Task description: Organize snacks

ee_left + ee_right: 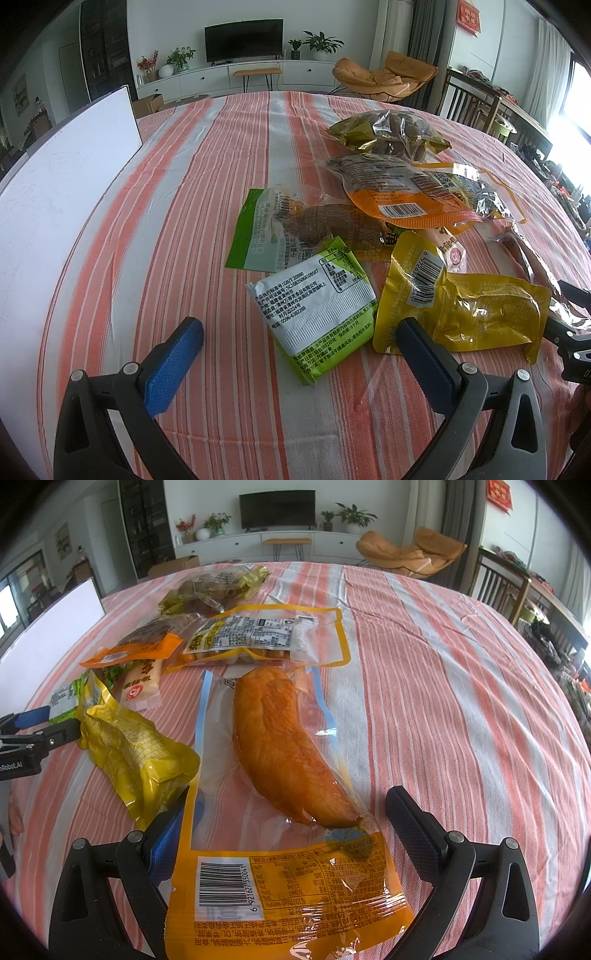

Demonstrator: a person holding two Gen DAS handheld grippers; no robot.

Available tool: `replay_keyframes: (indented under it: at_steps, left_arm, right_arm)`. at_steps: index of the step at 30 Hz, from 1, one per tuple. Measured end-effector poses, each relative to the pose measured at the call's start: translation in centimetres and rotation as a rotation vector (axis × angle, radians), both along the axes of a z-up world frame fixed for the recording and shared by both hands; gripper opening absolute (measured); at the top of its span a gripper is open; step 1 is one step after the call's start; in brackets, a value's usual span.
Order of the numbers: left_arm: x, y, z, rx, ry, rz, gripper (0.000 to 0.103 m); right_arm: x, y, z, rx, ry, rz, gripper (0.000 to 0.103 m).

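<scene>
The table is covered with an orange-and-white striped cloth, and a white board stands along its left edge. The snacks lie in a loose cluster right of the table's middle. Left tongs: wide open, both blue-padded fingers low over the cloth at the near edge, holding nothing. A green-and-white sachet lies flat between and just beyond the two fingers; whether either finger touches it cannot be told. The right finger overlaps the near corner of a crumpled yellow pouch, which lies just right of the sachet. Behind these lies a green-edged clear packet, then an orange-bottomed pouch partly overlapping it, and farthest toward the far edge a gold-and-clear bag of brown pieces. Right tongs: wide open, gripping nothing. A long clear pouch with orange trim, containing one orange-brown piece of meat, lies flat on the cloth lengthwise between the fingers, its barcode end nearest the camera; the left finger is partly hidden beneath the pouch's edge, and the right finger stands clear of it. In this view the yellow pouch lies just left of the long pouch, touching its edge. A yellow-bordered bag with a white label lies beyond the long pouch's far end. The left tool's black body appears at the left edge of the right wrist view.
</scene>
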State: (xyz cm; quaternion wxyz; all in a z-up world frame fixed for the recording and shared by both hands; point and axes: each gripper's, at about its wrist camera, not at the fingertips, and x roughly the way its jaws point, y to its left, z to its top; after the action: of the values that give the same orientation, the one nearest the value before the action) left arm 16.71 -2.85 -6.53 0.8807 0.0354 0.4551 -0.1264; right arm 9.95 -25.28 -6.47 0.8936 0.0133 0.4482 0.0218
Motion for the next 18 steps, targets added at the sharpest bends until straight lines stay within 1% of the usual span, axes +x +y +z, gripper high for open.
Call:
replay_keyframes:
  at_steps: [18]
  left_arm:
    - [-0.01, 0.02, 0.00, 0.001, 0.001, 0.000, 0.103]
  right_arm:
    - [0.48, 0.08, -0.18, 0.006, 0.001, -0.005, 0.100]
